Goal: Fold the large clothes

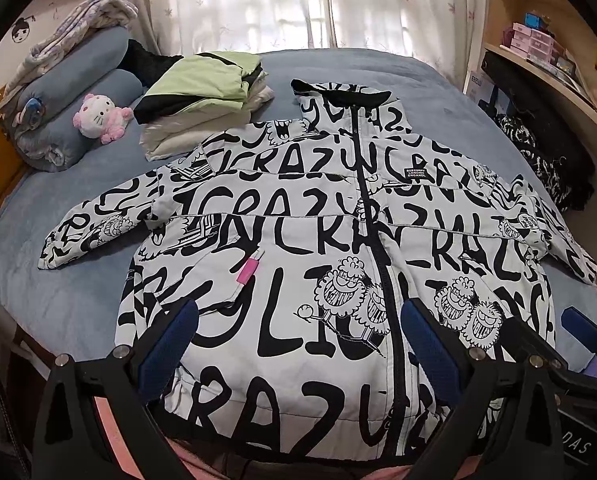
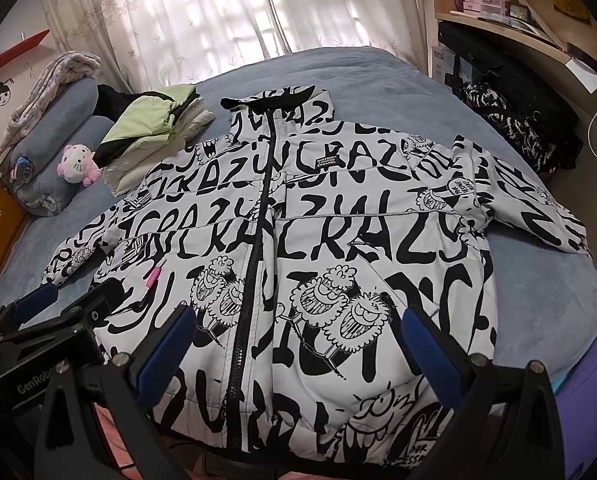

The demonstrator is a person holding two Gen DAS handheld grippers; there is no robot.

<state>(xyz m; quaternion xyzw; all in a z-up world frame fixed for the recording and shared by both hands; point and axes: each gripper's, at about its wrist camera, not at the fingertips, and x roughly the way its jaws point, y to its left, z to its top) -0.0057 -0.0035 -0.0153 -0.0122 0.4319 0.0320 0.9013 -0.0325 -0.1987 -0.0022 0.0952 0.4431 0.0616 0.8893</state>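
A large white jacket with black graffiti lettering lies spread flat, front up and zipped, on the blue bed, collar far from me and both sleeves stretched sideways. My left gripper hovers open over the hem on the left side of the zipper, nothing between its blue pads. Over the hem on the right side, my right gripper is also open and empty. Each gripper shows at the edge of the other's view. A pink tag sits at the left pocket.
A folded green, black and cream stack of clothes lies beyond the left sleeve. A pink plush toy and rolled blue bedding sit at far left. A black patterned garment lies by the right-hand shelves. Curtains hang behind.
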